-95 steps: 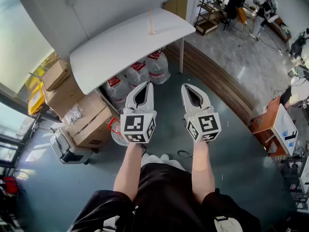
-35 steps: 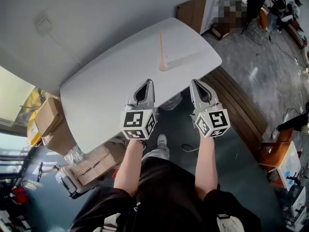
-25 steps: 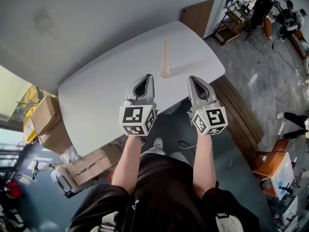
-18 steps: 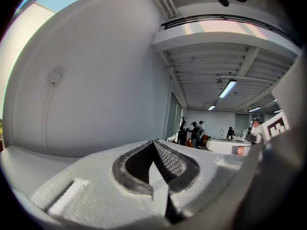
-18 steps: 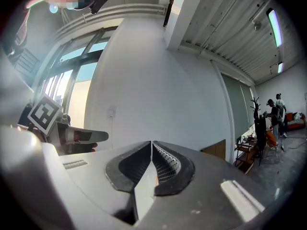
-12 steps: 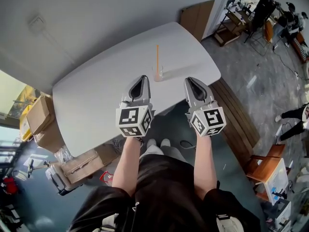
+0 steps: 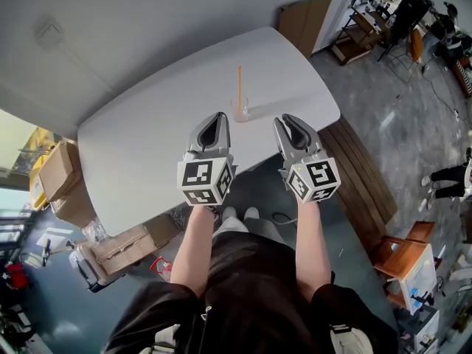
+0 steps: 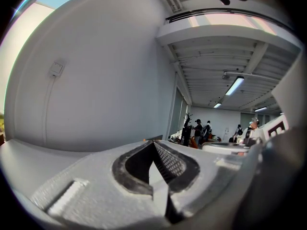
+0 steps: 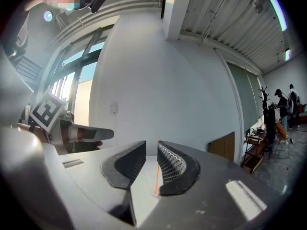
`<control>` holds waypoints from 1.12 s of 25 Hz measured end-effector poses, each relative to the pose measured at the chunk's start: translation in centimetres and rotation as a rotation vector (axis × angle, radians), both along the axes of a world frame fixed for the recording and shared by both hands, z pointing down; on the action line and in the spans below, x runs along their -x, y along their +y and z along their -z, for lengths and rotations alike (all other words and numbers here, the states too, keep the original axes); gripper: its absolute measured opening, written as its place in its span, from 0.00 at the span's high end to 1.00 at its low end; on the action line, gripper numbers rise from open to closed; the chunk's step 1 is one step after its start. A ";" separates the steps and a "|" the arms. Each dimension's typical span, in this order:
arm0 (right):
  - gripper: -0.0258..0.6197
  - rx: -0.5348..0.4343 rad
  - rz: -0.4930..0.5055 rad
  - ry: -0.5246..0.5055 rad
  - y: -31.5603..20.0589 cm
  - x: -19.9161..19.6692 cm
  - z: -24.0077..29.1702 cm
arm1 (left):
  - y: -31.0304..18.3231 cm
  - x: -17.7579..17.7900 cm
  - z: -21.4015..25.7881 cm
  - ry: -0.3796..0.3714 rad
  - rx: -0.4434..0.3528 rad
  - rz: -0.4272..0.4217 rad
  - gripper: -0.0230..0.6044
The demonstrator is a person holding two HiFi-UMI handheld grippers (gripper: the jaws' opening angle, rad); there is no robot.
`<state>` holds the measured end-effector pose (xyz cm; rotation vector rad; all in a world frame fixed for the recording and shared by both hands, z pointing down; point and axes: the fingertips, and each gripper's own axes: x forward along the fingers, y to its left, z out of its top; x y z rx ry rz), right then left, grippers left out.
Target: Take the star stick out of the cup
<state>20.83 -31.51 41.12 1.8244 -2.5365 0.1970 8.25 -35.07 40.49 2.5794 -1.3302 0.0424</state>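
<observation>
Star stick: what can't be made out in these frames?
- Star stick: head view, too small to show any star shape.
- Its upper length: right gripper view, mostly behind one jaw of the right tool, whose jaws have just been opening, nothing between them.
- Cup: left gripper view, hidden behind the shut left tool; elsewhere clear and faint, contents unreadable.

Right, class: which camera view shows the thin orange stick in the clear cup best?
The head view: the thin orange stick stands whole and upright in the clear cup. The right gripper view shows only a short lower stretch of it; the left gripper view shows at most an orange speck.
</observation>
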 end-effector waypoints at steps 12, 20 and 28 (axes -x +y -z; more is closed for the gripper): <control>0.82 0.041 0.088 0.072 -7.0 2.5 -4.7 | -1.1 0.3 -2.1 0.008 0.050 -0.003 0.96; 0.80 0.106 0.098 0.065 -11.1 3.6 -7.9 | -1.6 1.2 -2.5 0.044 0.081 0.003 0.96; 0.79 0.195 0.130 0.070 -15.1 4.7 -11.5 | -2.0 3.5 -3.6 0.059 0.116 0.046 0.96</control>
